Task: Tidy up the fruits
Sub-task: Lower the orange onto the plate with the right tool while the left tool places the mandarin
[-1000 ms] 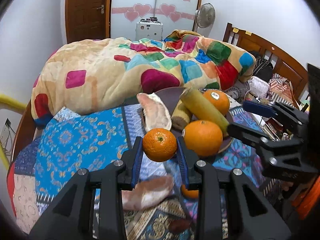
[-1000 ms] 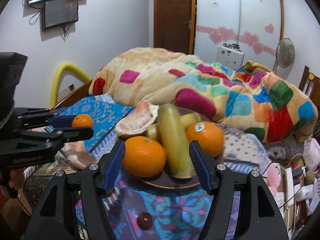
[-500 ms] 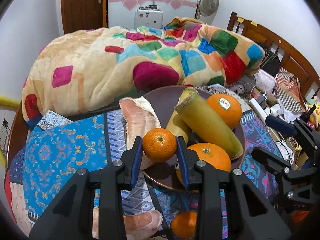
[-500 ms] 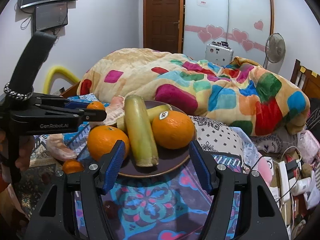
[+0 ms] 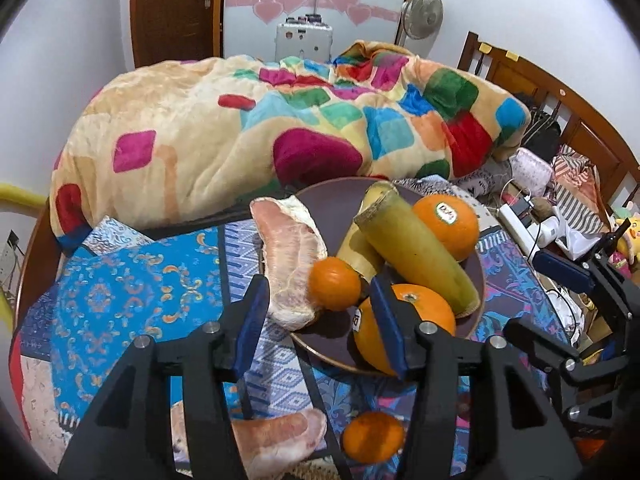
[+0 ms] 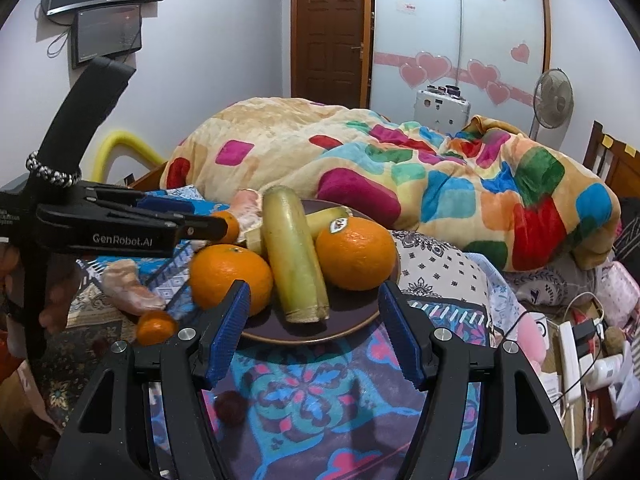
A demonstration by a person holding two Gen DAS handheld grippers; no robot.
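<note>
Blue-padded and spread wide, your left gripper is hovering at the near rim of the dark plate, gripping nothing; the small tangerine is sitting free on the plate between the pomelo wedge and a big orange, just beyond the fingertips. Your right gripper is likewise standing open and empty at the plate's other near edge. Nearer you on the patterned cloth, off the plate, a second tangerine and another pomelo piece are lying side by side. Farther in, two sugarcane pieces are leaning across the plate, with a stickered orange resting toward the far rim. Beyond, a patchwork blanket is piling up
</note>
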